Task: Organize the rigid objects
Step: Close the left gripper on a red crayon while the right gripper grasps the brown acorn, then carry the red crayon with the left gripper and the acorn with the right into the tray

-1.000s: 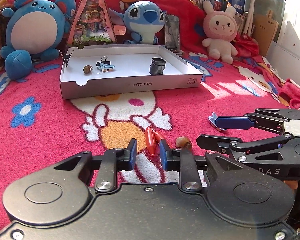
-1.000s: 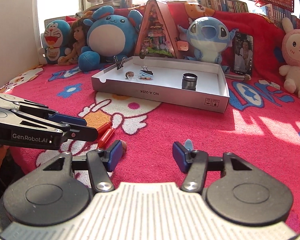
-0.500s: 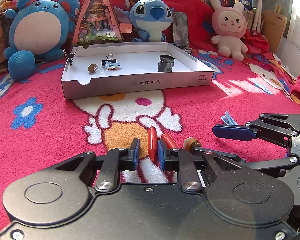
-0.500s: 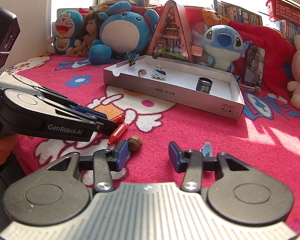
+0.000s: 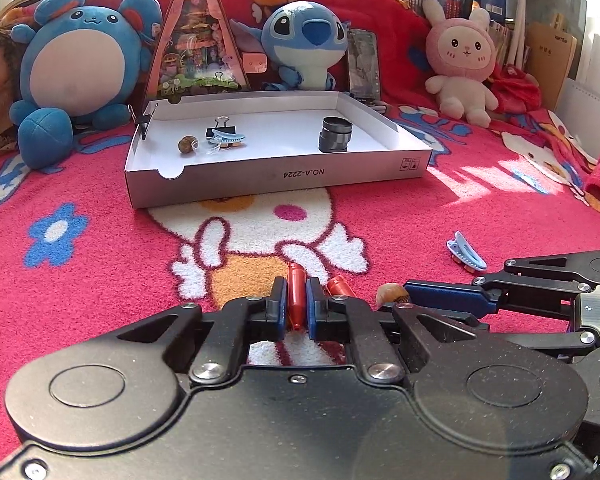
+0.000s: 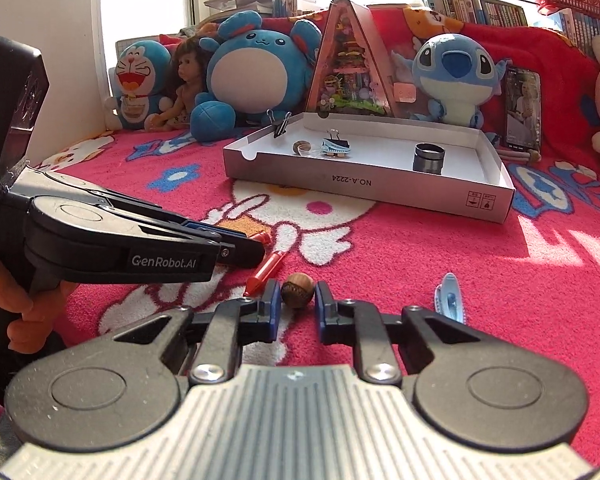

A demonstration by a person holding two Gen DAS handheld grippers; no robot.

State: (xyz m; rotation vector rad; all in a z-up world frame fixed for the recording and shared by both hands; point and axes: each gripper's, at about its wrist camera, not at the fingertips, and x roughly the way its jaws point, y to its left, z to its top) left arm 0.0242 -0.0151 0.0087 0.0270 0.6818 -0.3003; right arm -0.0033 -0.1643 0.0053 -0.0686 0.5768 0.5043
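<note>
Gripping of two small items is under way on the red blanket (image 5: 100, 280), in front of the white box (image 5: 276, 178). The left gripper (image 5: 296, 304) jaws are pinched on a red marker (image 5: 295, 296). The right gripper (image 6: 297, 302) jaws are spread narrowly around the nut (image 6: 297, 289), w/ a small gap each side. Closing should be slow & centred, so the nut is not rolled away; the marker should be lifted level.

A red tube (image 5: 296, 300), brown nut (image 6: 297, 289) and pale-blue clip (image 5: 466, 257) lie on a pink cartoon-patterned blanket (image 5: 100, 280).
</note>
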